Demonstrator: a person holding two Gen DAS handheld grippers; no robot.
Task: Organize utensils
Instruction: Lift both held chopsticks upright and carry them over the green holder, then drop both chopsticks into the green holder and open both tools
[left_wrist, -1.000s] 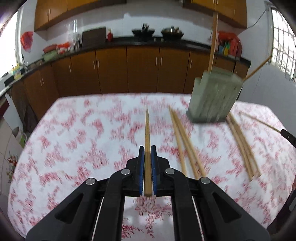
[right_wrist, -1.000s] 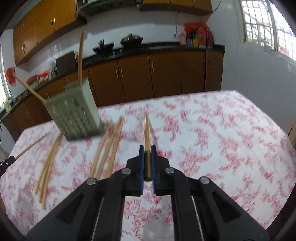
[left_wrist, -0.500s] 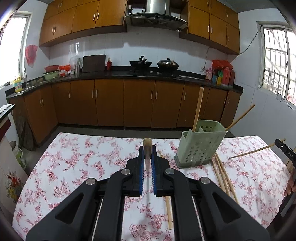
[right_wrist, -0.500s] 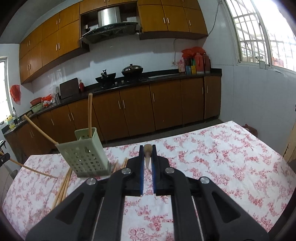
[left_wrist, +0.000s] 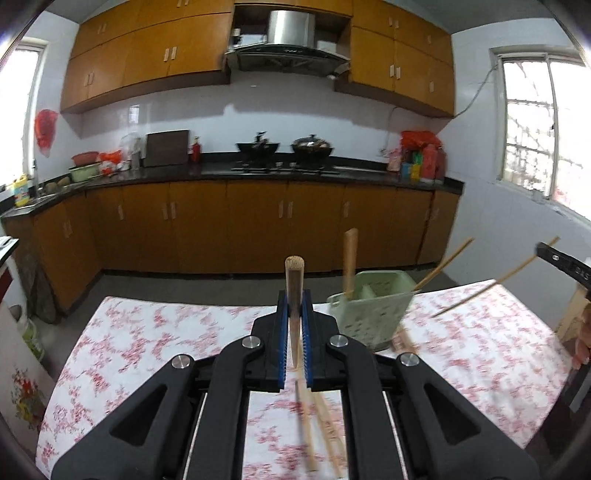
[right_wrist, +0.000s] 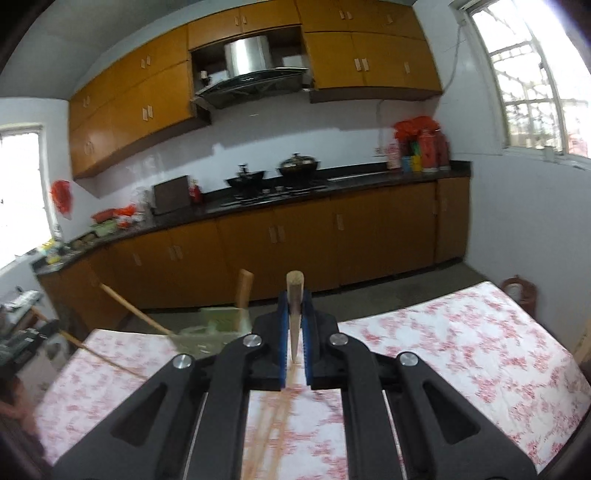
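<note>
My left gripper is shut on a wooden chopstick that points up and away, raised above the table. The pale green perforated utensil holder stands just to its right with two chopsticks in it. Loose chopsticks lie on the cloth below. My right gripper is shut on another chopstick, also raised. In the right wrist view the holder is left of the gripper, partly hidden by it. The chopstick held by the right gripper also shows in the left wrist view.
The table carries a white cloth with red flowers. Brown kitchen cabinets and a dark counter with pans run behind it. A person's hand is at the right edge. Loose chopsticks lie under the right gripper.
Both grippers have lifted and tilted up with their chopsticks. The left one has moved closer to the green holder; the right one has moved over the loose chopsticks beside it.
</note>
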